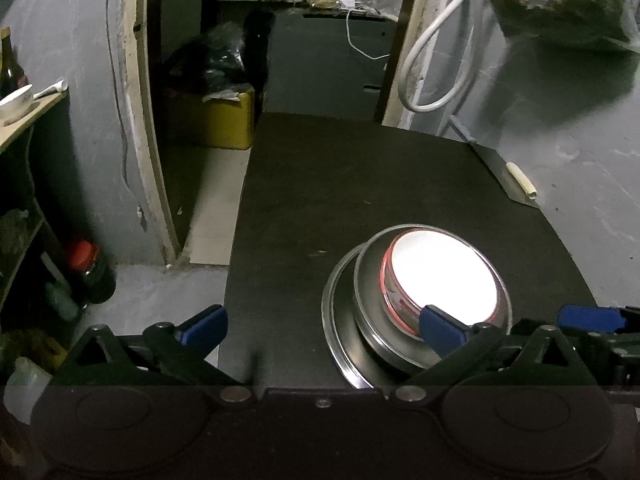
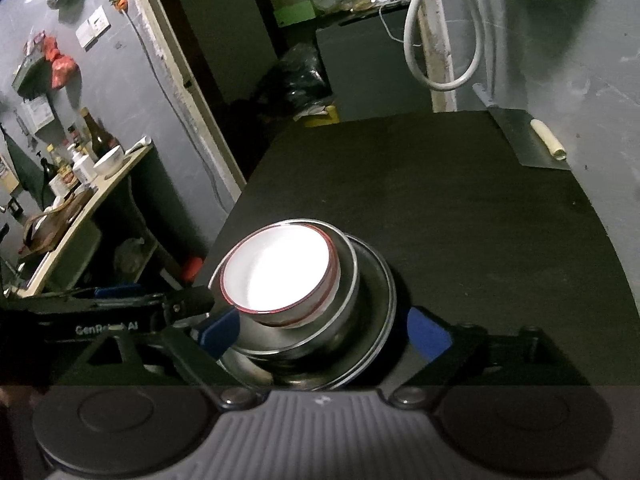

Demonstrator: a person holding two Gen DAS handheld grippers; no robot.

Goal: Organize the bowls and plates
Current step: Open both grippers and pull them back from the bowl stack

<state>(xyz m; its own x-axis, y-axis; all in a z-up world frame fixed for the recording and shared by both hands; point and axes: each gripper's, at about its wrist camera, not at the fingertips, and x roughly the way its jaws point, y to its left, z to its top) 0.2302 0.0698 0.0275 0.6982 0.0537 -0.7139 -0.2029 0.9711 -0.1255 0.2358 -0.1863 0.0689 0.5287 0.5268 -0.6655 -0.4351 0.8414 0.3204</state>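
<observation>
A white bowl with a red rim [image 1: 442, 276] sits inside a steel bowl [image 1: 370, 308], which rests on a steel plate [image 1: 340, 340] on the black table [image 1: 340, 184]. My left gripper [image 1: 324, 324] is open, its right fingertip [image 1: 440, 326] beside the stack's near edge, the left one over the table's left edge. In the right wrist view the same white bowl [image 2: 280, 268], steel bowl [image 2: 344, 300] and steel plate [image 2: 380, 340] lie between the open fingers of my right gripper [image 2: 324, 332]. The left gripper's body [image 2: 120, 320] shows at the left.
A shelf [image 2: 116, 184] with a white bowl [image 2: 108, 160] and bottles stands left of the table. A metal sheet with a cream roll [image 1: 520, 184] lies at the table's far right. A white hose [image 1: 432, 64] hangs on the wall behind. A yellow box [image 1: 216, 120] sits on the floor.
</observation>
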